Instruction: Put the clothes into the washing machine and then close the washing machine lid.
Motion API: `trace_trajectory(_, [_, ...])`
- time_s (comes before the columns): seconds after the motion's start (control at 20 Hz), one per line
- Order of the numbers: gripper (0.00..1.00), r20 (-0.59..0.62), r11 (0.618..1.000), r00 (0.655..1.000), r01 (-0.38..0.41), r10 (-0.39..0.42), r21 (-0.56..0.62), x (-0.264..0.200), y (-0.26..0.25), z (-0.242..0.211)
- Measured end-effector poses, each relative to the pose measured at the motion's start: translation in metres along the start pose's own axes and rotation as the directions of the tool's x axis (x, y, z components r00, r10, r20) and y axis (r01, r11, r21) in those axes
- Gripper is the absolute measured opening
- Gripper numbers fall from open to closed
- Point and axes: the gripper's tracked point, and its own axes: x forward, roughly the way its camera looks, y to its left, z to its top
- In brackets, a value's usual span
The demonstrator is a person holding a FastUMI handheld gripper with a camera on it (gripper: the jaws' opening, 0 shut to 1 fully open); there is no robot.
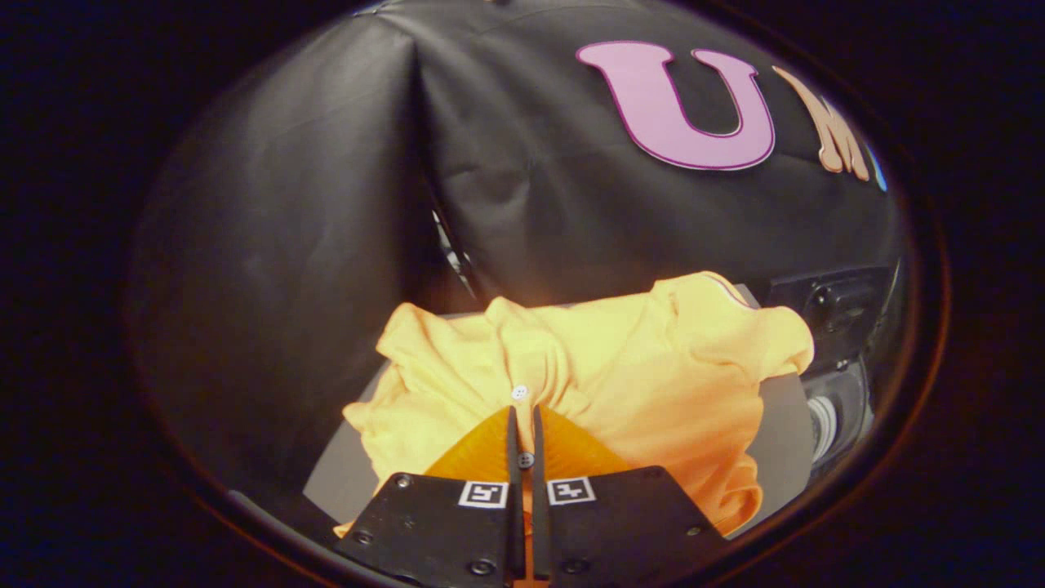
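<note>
A crumpled yellow-orange shirt [620, 359] with a small white button lies heaped on a grey tabletop [780, 449], spreading ahead of the fingers and to both sides. My gripper [522, 412] is shut on a fold of the shirt just below the button, with a thin strip of cloth pinched between the two nearly touching fingers. The fabric bunches up toward the fingertips. Part of a dark machine [841, 327] with a round fitting stands beyond the shirt to the right.
The booth's black cloth wall [326, 204] hangs close behind the table and wraps round the left side. Bare grey tabletop shows left of the shirt and at its right, in front of the dark machine.
</note>
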Motion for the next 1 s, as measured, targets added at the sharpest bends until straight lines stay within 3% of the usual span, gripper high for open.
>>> trace_trajectory(0.15, [0.03,0.086,0.997,0.996,-0.007,0.013,-0.071,-0.024,-0.006,0.028])
trace_trajectory(0.45, [0.03,0.293,0.983,0.954,0.109,-0.061,-0.15,-0.096,-0.013,0.109])
trace_trajectory(0.7, [0.03,0.433,0.978,0.89,0.196,-0.145,-0.076,-0.16,-0.043,0.165])
trace_trajectory(1.0, [0.03,0.503,0.954,0.824,0.298,-0.261,0.007,-0.208,-0.111,0.182])
